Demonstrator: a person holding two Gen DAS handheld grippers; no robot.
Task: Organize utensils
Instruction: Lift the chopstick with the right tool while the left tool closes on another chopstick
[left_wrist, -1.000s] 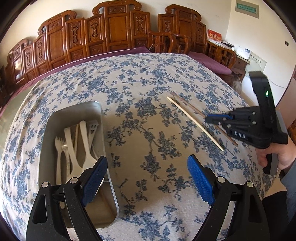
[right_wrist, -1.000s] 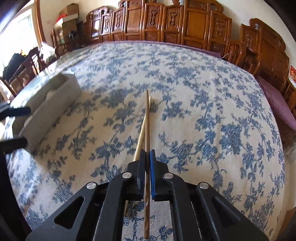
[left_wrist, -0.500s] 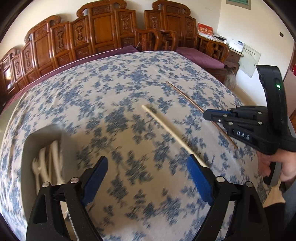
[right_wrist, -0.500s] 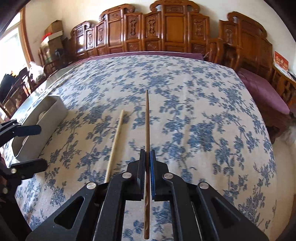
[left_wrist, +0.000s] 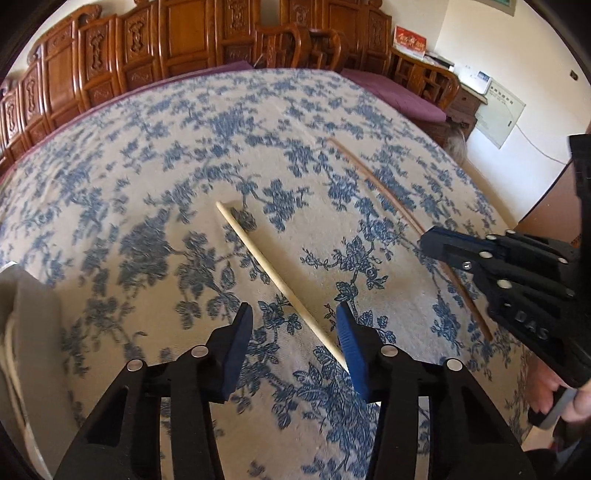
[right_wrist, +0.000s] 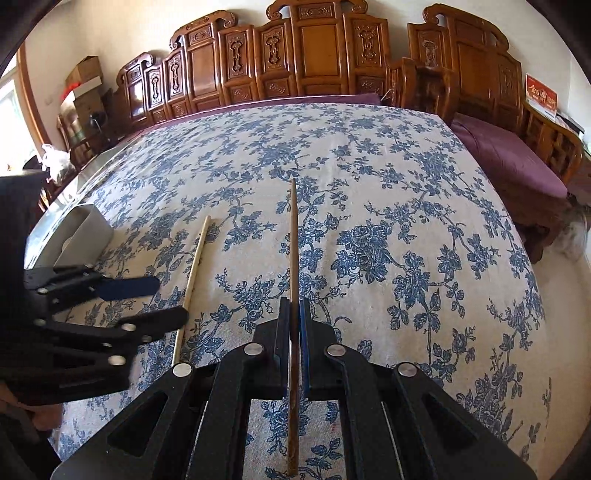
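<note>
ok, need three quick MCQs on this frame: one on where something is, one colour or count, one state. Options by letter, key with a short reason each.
1. Where does the pale chopstick lie?
A. Flat on the floral tablecloth, its near end between the left hand-held gripper pads
B. Inside the tray
C. Clamped in the right hand-held gripper

2. How many chopsticks are in view?
A. One
B. Two
C. Four

3. What is the state of the right hand-held gripper?
A. Wide open, nothing in it
B. Shut on nothing
C. Shut on the dark chopstick

Key:
1 A: it rests on the cloth with the blue pads on either side of its near end, not yet pressing; those jaws have just been closing.
2 B: one pale, one dark brown.
3 C: the right wrist view shows the dark stick pinched between the closed pads.
</note>
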